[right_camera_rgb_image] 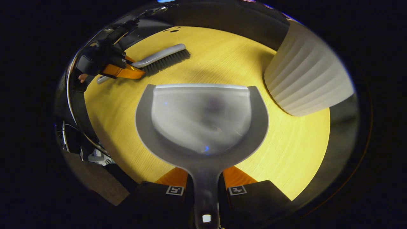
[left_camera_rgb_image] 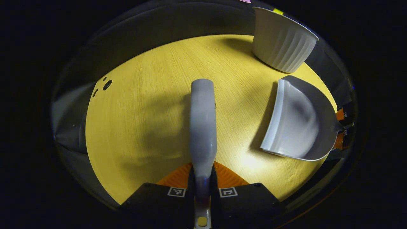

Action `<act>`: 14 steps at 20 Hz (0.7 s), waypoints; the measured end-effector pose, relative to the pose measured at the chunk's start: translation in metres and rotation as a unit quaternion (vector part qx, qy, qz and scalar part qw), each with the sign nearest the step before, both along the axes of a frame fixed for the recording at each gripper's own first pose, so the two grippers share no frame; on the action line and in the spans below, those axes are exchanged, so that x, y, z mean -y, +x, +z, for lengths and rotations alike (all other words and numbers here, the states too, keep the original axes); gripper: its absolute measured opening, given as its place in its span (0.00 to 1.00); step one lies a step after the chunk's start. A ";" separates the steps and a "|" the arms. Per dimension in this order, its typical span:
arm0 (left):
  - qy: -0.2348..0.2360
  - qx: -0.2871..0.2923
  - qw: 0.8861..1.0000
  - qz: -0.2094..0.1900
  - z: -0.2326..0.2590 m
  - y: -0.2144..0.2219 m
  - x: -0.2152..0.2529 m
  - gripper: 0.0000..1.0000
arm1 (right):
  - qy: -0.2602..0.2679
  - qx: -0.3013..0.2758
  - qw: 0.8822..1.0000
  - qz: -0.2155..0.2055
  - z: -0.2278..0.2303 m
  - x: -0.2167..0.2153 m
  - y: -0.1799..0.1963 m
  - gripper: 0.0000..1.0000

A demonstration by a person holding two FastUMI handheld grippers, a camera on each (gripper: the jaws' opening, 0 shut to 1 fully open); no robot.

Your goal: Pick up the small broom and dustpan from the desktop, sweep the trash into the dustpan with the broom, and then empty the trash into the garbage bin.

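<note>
Left gripper (left_camera_rgb_image: 202, 178) grips broom (left_camera_rgb_image: 203, 127); right (right_camera_rgb_image: 205, 187) prob. dustpan (right_camera_rgb_image: 202, 121).

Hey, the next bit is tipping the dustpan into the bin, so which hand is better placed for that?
Right, probably. The right gripper is shut on the dustpan handle, and the ribbed white bin stands just beyond it. The left gripper holds the broom.

Items counted on the one wooden desktop (left_camera_rgb_image: 143, 127): one small broom (left_camera_rgb_image: 203, 127), grey-handled with dark bristles; one grey dustpan (right_camera_rgb_image: 203, 117); one ribbed white garbage bin (left_camera_rgb_image: 281, 39). Handheld grippers in evidence: two, the left gripper (left_camera_rgb_image: 202, 178) and the right gripper (right_camera_rgb_image: 205, 181). Loose trash items discernible: none countable
</note>
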State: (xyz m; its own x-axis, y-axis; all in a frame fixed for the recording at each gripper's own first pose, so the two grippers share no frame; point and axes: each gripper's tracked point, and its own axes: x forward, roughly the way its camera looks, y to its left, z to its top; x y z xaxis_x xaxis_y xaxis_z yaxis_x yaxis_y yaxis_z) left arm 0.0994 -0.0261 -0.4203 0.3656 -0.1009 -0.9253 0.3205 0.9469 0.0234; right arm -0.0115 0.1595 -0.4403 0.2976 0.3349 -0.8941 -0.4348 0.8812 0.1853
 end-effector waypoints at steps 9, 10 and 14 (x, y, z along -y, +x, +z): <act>0.012 -0.002 1.000 0.001 0.000 -0.001 -0.001 0.23 | -0.002 -0.011 1.000 -0.015 -0.009 -0.008 0.002 0.36; 0.014 -0.003 1.000 -0.001 -0.001 -0.001 -0.001 0.27 | -0.003 -0.010 1.000 -0.015 -0.009 -0.008 0.002 0.42; 0.005 0.002 1.000 -0.014 0.002 -0.002 0.002 0.29 | 0.019 -0.014 0.999 -0.025 -0.003 -0.018 0.000 0.40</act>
